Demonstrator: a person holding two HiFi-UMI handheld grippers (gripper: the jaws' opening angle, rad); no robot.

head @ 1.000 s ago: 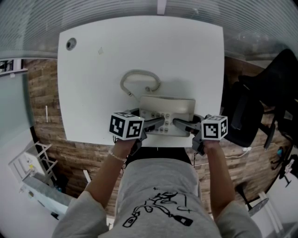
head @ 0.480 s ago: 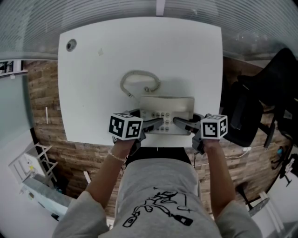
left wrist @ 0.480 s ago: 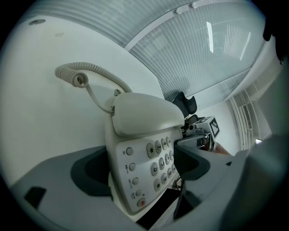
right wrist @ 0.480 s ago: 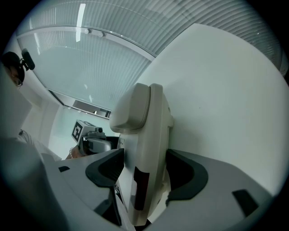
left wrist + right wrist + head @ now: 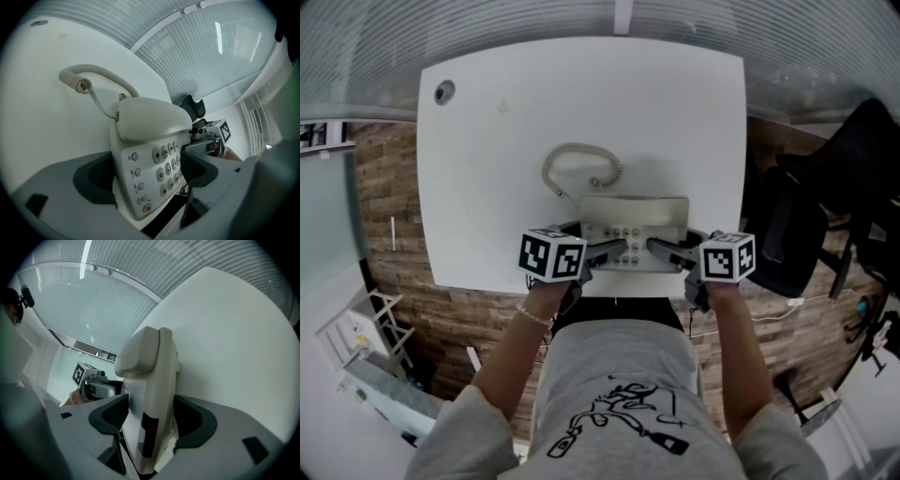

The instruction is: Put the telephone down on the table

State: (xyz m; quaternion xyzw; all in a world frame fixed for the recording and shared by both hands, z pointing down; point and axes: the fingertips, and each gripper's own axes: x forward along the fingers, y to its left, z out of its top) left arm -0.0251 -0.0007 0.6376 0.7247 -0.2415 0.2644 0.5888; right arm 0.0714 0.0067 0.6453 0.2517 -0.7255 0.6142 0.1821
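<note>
**Telephone held at the bench's near edge, both tools on it**

The telephone (image 5: 635, 223) lies over the near edge of the white bench (image 5: 497, 187), held from both sides at once. The left tool (image 5: 607, 250) is closed on the keypad (image 5: 165, 165) end, with one jaw under the body and one against the keys. The right tool (image 5: 664, 249) clamps the opposite side, where its own view shows the casing edge-on between the jaws. A wide, flat thing with a loose handset (image 5: 149, 119) on top would probably tip or shed the handset if carried from one side, so the two-sided hold looks deliberate. The coiled cord (image 5: 581, 161) already lies on the bench behind it.

Whether the base rests fully on the bench or hangs just above it is hard to tell from the head view — the front edge seems to overhang slightly.

Against the frames from a second ago, almost nothing has changed. Telephone and cord sit where they were, and the right tool has crept a touch inward.
</note>
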